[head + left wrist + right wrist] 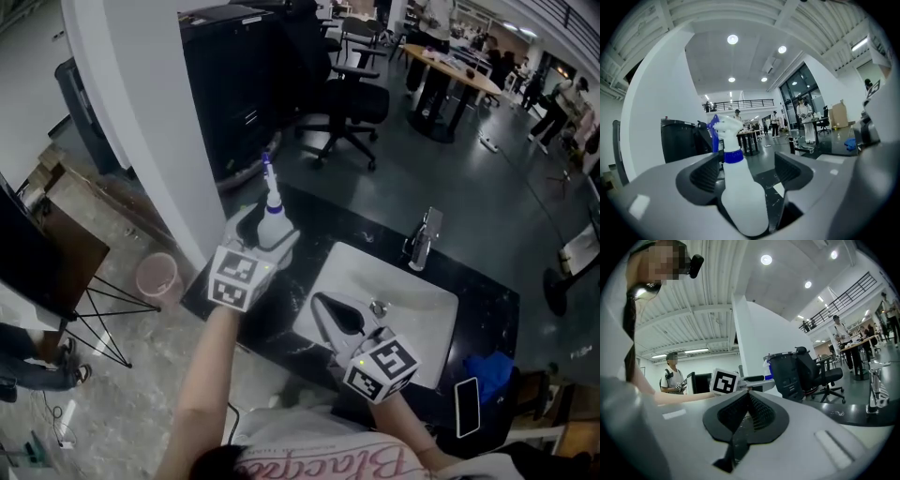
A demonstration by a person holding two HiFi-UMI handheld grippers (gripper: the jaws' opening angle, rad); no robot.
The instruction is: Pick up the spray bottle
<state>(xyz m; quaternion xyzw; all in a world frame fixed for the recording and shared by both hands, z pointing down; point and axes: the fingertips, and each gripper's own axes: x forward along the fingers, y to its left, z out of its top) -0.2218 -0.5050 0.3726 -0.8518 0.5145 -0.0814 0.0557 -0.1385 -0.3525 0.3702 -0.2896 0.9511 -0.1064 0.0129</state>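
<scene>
A white spray bottle with a blue trigger and collar stands upright at the far left corner of the black counter. My left gripper reaches level around it and is open. In the left gripper view the bottle stands between the two black pads, close to the left one, with a gap to the right one. My right gripper hovers over the white sink. Its jaws meet at the tips with nothing between them.
A faucet stands at the sink's far rim. A blue cloth and a phone lie on the counter's right end. A white pillar rises just left of the bottle. A pink bucket sits on the floor below, an office chair beyond.
</scene>
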